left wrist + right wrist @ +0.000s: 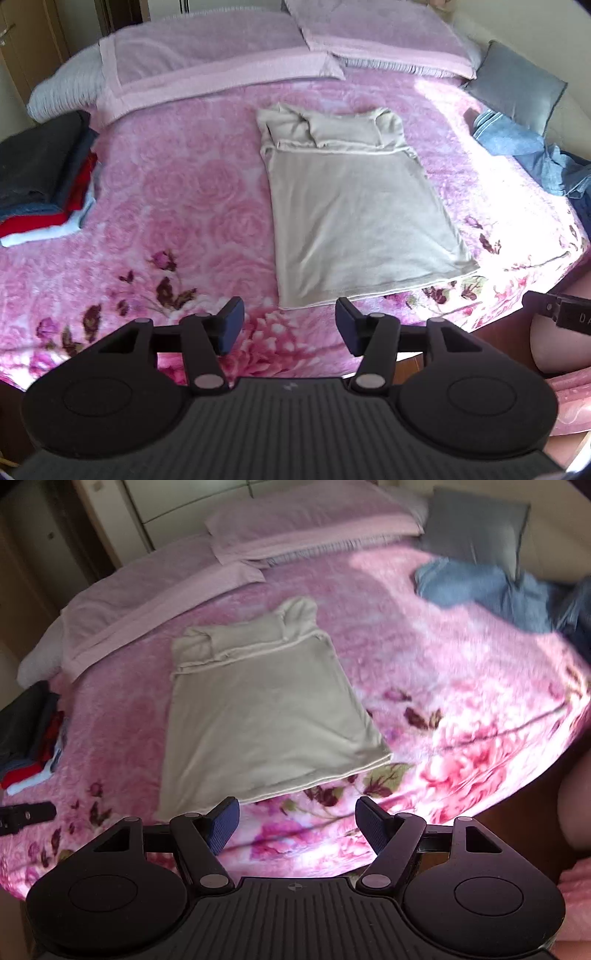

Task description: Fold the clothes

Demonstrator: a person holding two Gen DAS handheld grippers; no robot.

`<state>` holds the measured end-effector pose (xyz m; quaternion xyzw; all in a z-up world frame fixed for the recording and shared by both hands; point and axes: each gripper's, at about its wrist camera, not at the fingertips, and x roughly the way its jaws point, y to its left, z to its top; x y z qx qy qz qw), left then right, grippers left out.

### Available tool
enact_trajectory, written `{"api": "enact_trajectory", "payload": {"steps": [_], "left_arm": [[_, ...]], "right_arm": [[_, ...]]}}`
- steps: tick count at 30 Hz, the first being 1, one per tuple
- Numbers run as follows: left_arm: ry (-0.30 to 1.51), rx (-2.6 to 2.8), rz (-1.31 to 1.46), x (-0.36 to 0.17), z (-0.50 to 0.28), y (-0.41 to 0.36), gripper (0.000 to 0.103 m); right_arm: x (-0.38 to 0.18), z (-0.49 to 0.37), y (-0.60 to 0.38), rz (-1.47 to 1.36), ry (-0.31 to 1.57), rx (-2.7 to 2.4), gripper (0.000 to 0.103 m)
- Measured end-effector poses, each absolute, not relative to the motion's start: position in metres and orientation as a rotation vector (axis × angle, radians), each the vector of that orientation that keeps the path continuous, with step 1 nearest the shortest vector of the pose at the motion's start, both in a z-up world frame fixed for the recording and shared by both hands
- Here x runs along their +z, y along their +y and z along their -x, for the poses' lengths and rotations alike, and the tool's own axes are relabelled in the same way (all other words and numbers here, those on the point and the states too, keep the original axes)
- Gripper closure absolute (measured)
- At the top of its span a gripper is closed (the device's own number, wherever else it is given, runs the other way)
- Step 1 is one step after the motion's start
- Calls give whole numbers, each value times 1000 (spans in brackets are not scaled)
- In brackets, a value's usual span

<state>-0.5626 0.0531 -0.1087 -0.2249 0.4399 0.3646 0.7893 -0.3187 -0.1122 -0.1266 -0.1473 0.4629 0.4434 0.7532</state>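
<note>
Left of the beige garment [354,206], your stack of folded clothes [44,181] runs off the picture's edge. Right of that garment, the blue denim heap [491,590] smears with blur and is cut off. The other gripper [561,314] shows only one finger

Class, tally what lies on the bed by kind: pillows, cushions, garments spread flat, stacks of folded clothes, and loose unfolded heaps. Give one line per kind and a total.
Pink pillows: 2
Grey cushion: 1
Beige garment spread flat: 1
Stack of folded clothes: 1
Loose blue denim heap: 1
Total: 6
</note>
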Motion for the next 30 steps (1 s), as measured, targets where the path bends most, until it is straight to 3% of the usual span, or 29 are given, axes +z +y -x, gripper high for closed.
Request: {"api": "enact_trajectory", "payload": {"steps": [14,18,22,30], "left_arm": [[941,764,421,-85,596,22,48],[936,769,409,-79,601,22,47],[909,787,389,-72,602,26,41],[899,783,376,-68,594,36,41]], "right_arm": [[-109,371,-144,375,974,980,30],[-102,377,-139,376,967,990,30],[-94,381,-128,386,936,1023,30],[-93,375,-115,390,919,1051,30]]}}
